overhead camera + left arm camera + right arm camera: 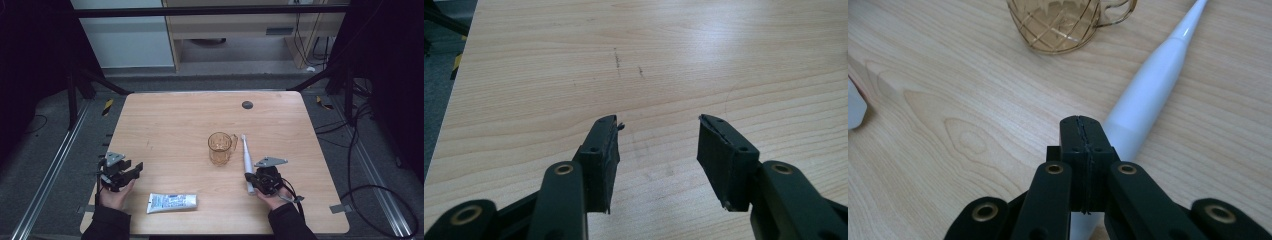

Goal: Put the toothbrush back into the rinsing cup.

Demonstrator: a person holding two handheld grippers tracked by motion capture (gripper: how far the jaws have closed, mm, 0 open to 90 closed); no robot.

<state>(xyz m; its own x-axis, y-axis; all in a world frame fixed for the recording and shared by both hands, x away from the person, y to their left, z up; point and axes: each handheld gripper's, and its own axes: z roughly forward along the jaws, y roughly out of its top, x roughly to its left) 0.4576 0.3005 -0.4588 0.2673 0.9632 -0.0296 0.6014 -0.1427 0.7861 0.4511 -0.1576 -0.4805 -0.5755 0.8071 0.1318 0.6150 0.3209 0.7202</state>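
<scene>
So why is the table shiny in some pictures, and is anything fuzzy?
In the left gripper view, the table shows a pale glare patch at upper right; in the right gripper view, the white toothbrush has a bright glint and the near jaws look slightly soft; the high view is evenly lit, its surroundings dark.

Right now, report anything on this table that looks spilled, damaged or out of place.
Nothing stands out. The cup stands upright, the toothbrush and toothpaste tube lie flat, and the table shows only faint scuff marks.

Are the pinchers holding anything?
No. The left gripper is open over bare table; the right gripper is shut on nothing, just above the toothbrush.
</scene>
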